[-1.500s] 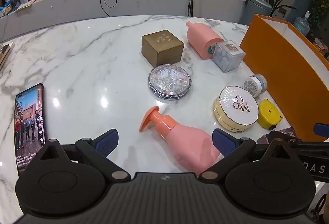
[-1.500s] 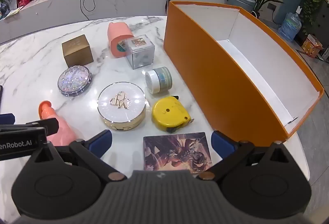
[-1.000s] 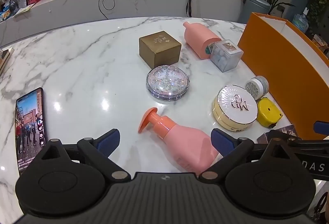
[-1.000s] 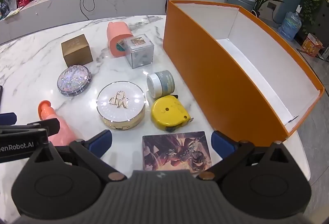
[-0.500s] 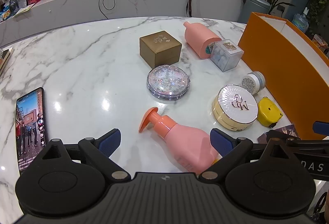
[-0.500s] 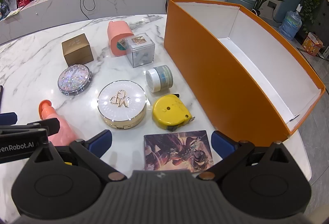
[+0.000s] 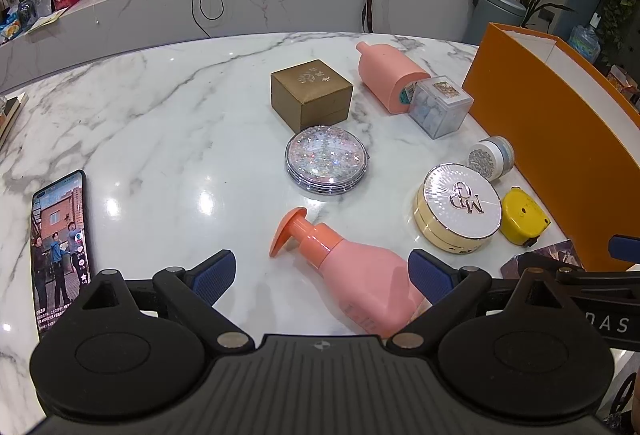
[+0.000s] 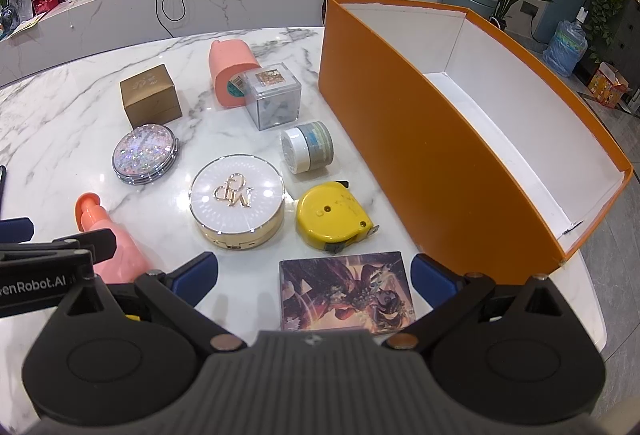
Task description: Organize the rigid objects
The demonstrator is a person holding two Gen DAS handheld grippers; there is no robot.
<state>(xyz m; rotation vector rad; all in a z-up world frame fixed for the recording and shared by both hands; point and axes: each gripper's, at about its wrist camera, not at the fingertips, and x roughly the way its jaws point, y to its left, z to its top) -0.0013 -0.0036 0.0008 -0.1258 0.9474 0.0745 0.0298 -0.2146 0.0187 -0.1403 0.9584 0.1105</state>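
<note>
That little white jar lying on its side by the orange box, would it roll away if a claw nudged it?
Probably. The white jar lies on its round side on smooth, glossy marble, so a nudge could roll it. It looks small and rigid, likely light. The orange box beside it might stop it that way.

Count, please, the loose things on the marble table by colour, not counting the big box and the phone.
Pink: 2, the pump bottle and the capped bottle
Gold or brown: 1, the small box
Glittery silver: 1, the mirror compact
White and gold: 1, the cushion compact
Clear: 1, the cube
White and grey: 1, the jar
Yellow: 1, the tape measure
Dark printed: 1, the flat card box
Total: 9
</note>
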